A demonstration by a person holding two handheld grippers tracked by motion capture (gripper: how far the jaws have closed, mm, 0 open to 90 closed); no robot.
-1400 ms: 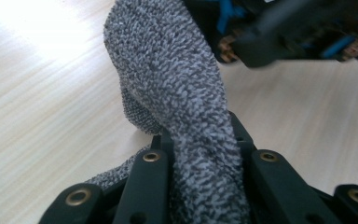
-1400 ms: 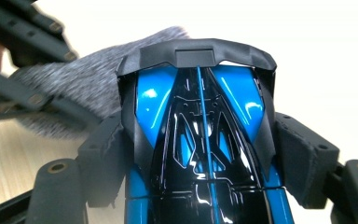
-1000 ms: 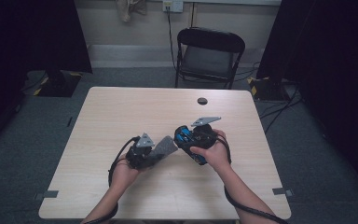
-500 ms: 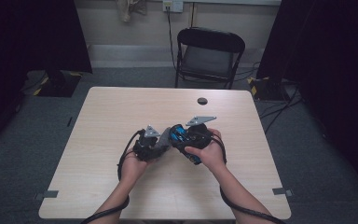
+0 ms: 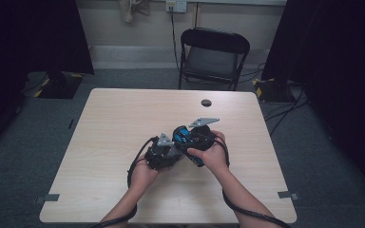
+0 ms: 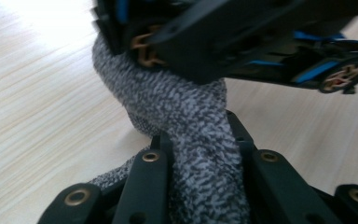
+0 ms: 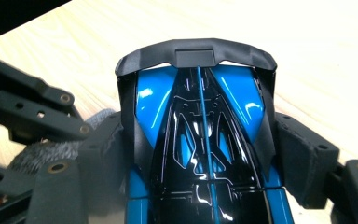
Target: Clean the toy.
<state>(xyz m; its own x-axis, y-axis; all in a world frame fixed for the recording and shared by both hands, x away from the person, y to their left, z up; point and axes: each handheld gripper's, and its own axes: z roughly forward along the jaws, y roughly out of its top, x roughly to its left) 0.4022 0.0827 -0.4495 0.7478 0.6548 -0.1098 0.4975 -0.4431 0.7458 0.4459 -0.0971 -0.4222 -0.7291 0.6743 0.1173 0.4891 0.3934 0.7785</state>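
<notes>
Nearing toy car (image 7: 200, 140), seemingly: grey cloth (image 6: 191, 116)

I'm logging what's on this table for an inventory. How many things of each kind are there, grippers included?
Grippers: 2, left gripper and right gripper
Blue and black toy car: 1, clamped in the right gripper
Grey speckled cloth: 1, pinched in the left gripper, pressed against the car
Small dark round object: 1, near the table's far edge; too small to identify
Total: 5
</notes>
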